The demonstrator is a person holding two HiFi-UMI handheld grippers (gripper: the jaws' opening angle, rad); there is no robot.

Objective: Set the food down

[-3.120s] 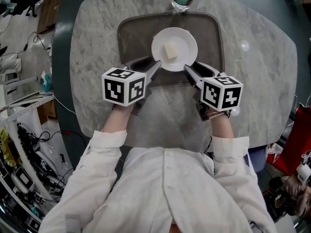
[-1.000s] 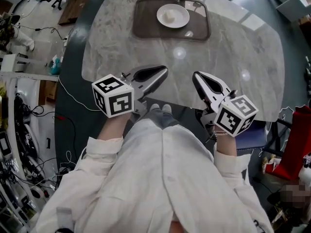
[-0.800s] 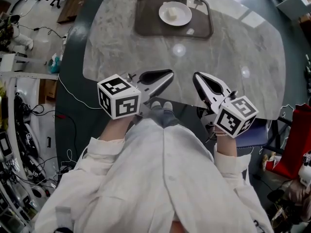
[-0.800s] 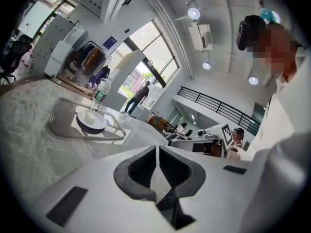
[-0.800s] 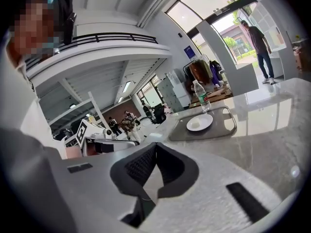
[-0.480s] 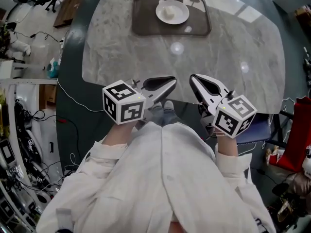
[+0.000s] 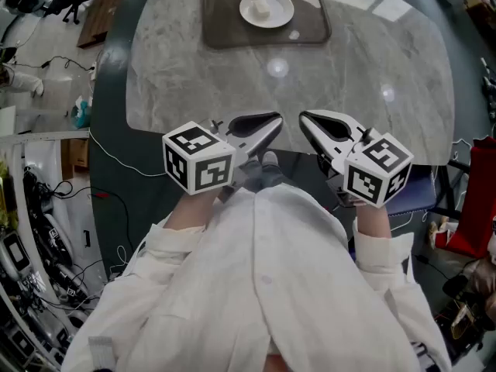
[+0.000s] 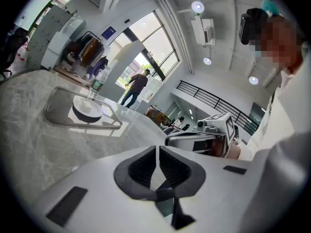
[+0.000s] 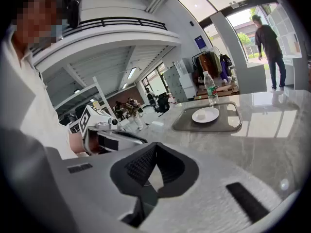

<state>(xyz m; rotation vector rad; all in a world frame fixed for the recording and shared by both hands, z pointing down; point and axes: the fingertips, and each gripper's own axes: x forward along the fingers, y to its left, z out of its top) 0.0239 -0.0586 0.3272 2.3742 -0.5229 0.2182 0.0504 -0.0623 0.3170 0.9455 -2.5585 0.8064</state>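
A grey marble table [image 7: 232,84] with rounded corners is seen on a dark floor. A clear water bottle [image 9: 210,92] is stood upright at the table's far edge. Left of the table, a wooden board [image 7: 97,10], a teal box [image 7: 80,115] and a tangle of black cables [image 7: 54,200] are laid on the floor. Right of the table, a red object [image 7: 469,219] is placed. Beyond the table, a person [image 9: 268,47] is seen by bright windows, and clothes [image 9: 212,62] are hung on a rack.
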